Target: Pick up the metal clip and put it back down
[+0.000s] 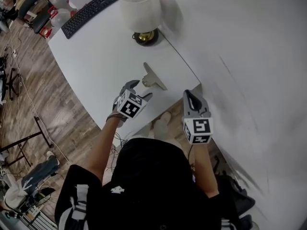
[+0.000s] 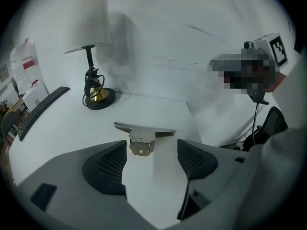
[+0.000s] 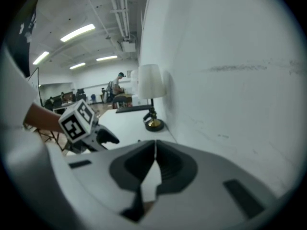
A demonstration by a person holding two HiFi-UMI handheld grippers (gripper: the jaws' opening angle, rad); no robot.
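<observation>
The metal clip (image 1: 153,78) lies flat on the white table (image 1: 96,56), close to the wall-side edge. My left gripper (image 1: 139,90) hovers just short of it, tilted down, jaws open. In the left gripper view the clip (image 2: 143,137) sits just beyond the two dark pads (image 2: 105,166), level with the gap and nearer the left one; nothing touches it. My right gripper (image 1: 192,97) hangs off the table's near corner, shut and empty. Its jaws meet at the tips (image 3: 154,143), and the left gripper (image 3: 79,123) shows beside them.
A lamp (image 1: 140,8) with a white shade and brass base stands behind the clip against the white wall (image 1: 240,56). A black keyboard (image 1: 88,12) lies at the table's far end. Wooden floor and chairs are on the left.
</observation>
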